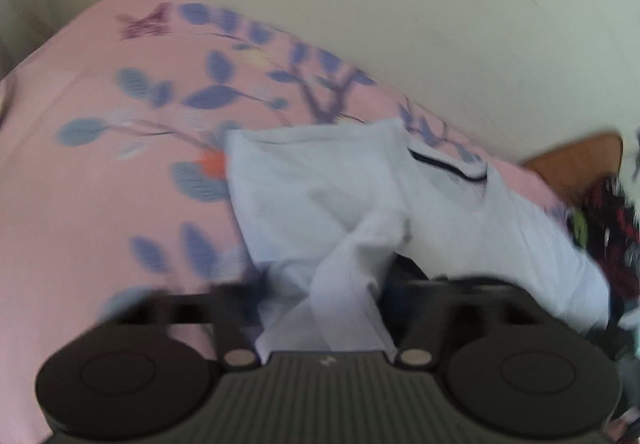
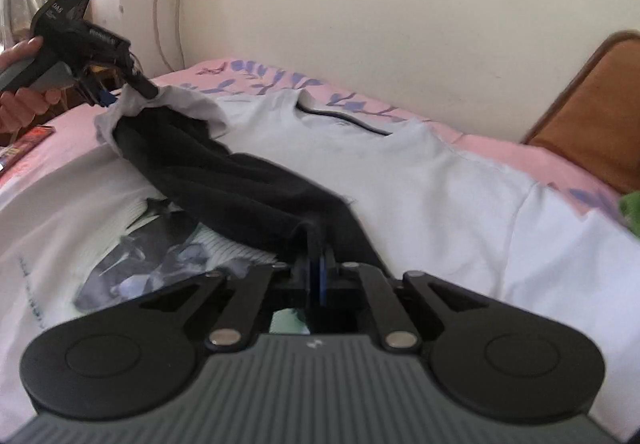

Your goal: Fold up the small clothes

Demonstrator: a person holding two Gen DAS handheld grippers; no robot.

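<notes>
A white T-shirt (image 1: pixel 320 180) with a dark-trimmed collar lies spread on the pink floral bedsheet (image 1: pixel 100 184). In the blurred left wrist view, my left gripper (image 1: pixel 344 276) is shut on a bunched fold of this white cloth. The right wrist view shows the T-shirt (image 2: pixel 420 172) across the bed and my left gripper (image 2: pixel 146 88), held by a hand (image 2: pixel 20 100), pinching a pale cloth edge at upper left. From there a black strip of cloth (image 2: pixel 240 184) stretches down to my right gripper (image 2: pixel 320 256), which is shut on its near end.
A white garment with a dark printed picture (image 2: pixel 120 244) lies under the black strip. A brown headboard (image 2: pixel 592 116) stands at the right and a cream wall (image 2: pixel 360 24) runs behind the bed. Dark red patterned clothes (image 1: pixel 608 228) and something green (image 2: pixel 632 208) sit at the right edge.
</notes>
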